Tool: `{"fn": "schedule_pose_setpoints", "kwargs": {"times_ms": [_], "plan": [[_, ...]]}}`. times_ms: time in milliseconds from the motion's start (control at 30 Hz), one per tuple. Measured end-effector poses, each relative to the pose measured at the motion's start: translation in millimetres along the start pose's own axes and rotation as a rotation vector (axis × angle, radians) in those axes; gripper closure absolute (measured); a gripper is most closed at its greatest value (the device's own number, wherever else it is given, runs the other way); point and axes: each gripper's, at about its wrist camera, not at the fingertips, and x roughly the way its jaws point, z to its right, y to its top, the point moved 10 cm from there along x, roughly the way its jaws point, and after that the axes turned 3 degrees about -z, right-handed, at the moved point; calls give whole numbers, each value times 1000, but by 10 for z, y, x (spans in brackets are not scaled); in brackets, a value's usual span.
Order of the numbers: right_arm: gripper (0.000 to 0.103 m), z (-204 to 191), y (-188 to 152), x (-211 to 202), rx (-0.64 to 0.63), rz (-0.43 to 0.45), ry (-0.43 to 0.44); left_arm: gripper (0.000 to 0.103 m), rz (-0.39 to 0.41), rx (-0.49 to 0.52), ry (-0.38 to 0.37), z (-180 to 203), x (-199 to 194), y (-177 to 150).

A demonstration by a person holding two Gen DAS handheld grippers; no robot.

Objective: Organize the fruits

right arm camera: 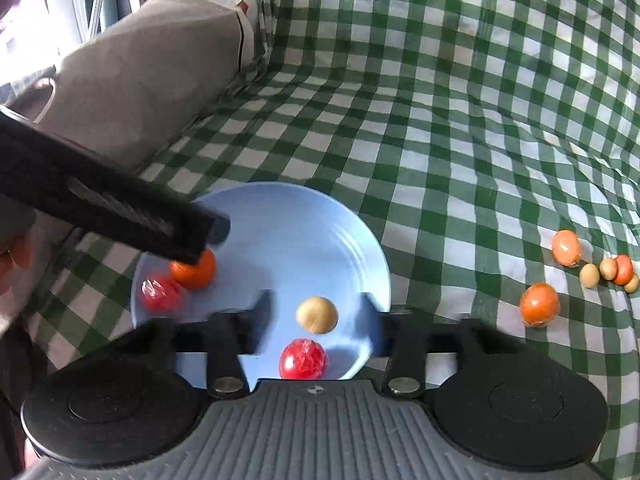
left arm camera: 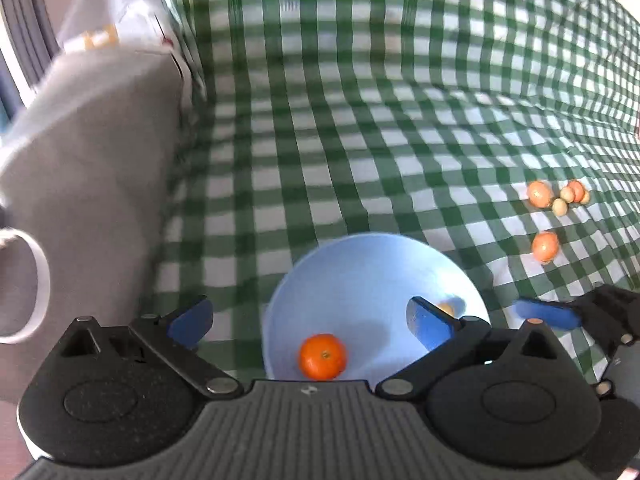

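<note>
Our left gripper's fingers stand wide apart, empty, over the blue plate with its orange fruit. Our right gripper, equally spread and empty, reveals two red fruits and a tan ball there too.

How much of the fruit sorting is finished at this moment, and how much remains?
Done: the blue plate holds four fruits: an orange, two red fruits and a tan ball. In hand: nothing; the left gripper and right gripper are both open over the plate. Left: six fruits on the checked cloth, including a loose orange and a small cluster.
</note>
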Motion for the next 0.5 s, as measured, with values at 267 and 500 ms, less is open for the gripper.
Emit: {"fn": "schedule_pose_setpoints", "kwargs": {"times_ms": [267, 500], "plan": [[10, -55, -288, -781, 73, -8, 18, 0, -60, -82, 72, -239, -579, -536], [5, -184, -438, -1403, 113, 79, -30, 0, -49, -147, 70, -312, -1064, -843]]}}
